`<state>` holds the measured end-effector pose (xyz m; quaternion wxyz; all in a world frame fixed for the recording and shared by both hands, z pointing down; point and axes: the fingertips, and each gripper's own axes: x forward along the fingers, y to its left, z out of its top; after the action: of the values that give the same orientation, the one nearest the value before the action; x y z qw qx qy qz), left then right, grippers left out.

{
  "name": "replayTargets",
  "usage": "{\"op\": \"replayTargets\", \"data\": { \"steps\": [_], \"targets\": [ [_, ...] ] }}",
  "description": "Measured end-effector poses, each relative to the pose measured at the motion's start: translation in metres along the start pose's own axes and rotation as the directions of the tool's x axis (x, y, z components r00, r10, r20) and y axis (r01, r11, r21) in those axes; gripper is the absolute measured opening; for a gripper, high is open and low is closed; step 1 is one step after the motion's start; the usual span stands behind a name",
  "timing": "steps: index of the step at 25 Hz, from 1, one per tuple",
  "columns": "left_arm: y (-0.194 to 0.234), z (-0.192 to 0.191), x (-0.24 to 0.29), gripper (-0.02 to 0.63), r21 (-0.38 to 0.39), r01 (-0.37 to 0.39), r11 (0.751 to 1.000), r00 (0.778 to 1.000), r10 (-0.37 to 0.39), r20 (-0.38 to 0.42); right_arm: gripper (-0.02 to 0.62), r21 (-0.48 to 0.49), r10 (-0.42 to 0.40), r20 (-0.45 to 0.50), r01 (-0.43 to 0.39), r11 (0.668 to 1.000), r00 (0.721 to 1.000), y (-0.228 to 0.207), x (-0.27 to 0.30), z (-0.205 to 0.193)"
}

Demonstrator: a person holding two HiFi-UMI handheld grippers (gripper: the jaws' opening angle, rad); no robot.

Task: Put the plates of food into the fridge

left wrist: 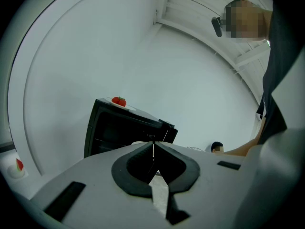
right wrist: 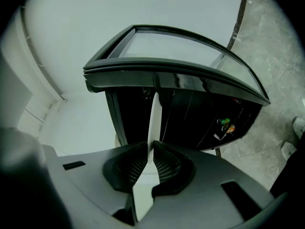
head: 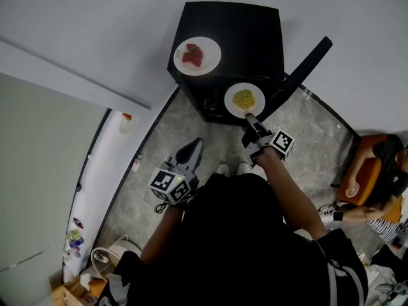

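A black mini fridge (head: 236, 43) stands against the wall with its door (head: 305, 69) swung open to the right. On its top sits a white plate of strawberries (head: 197, 56), which also shows in the left gripper view (left wrist: 120, 101). My right gripper (head: 252, 121) is shut on the near rim of a white plate of yellow food (head: 244, 99), held in front of the fridge opening. In the right gripper view this plate (right wrist: 154, 120) stands edge-on between the pads of my right gripper (right wrist: 151, 144). My left gripper (head: 191, 153) hangs lower left, shut and empty (left wrist: 153, 143).
The glass-fronted door (right wrist: 190, 80) reaches over the right gripper; small bottles (right wrist: 225, 124) sit in the dark interior. A seated person (head: 382, 171) on an orange chair is at the right. My shoes (head: 233, 169) stand on the grey stone floor. A white cup (head: 126, 123) sits at the left.
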<state>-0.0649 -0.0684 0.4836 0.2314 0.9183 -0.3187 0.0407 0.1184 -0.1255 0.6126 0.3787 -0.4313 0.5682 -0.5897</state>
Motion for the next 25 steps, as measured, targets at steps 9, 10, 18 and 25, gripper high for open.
{"op": "replayTargets", "data": {
  "steps": [9,10,18,25],
  "targets": [
    [0.011,-0.001,0.014,0.023,-0.011,0.007,1.000,1.000,-0.007,-0.023,0.049,0.014,-0.040,0.027,0.040,0.999,0.999,-0.016,0.020,0.016],
    [0.012,0.000,0.016,0.023,-0.012,0.007,1.000,1.000,-0.007,-0.025,0.049,0.017,-0.044,0.031,0.043,0.999,0.999,-0.018,0.022,0.018],
    [0.014,0.007,0.019,0.023,-0.007,0.001,1.000,1.000,-0.002,-0.031,0.044,0.101,-0.063,0.111,0.052,0.994,0.992,-0.028,0.037,0.028],
    [0.020,0.008,0.022,0.023,-0.006,-0.011,1.000,0.999,0.011,-0.037,0.038,0.097,-0.112,0.155,0.098,0.990,0.981,-0.039,0.048,0.038]
  ]
}}
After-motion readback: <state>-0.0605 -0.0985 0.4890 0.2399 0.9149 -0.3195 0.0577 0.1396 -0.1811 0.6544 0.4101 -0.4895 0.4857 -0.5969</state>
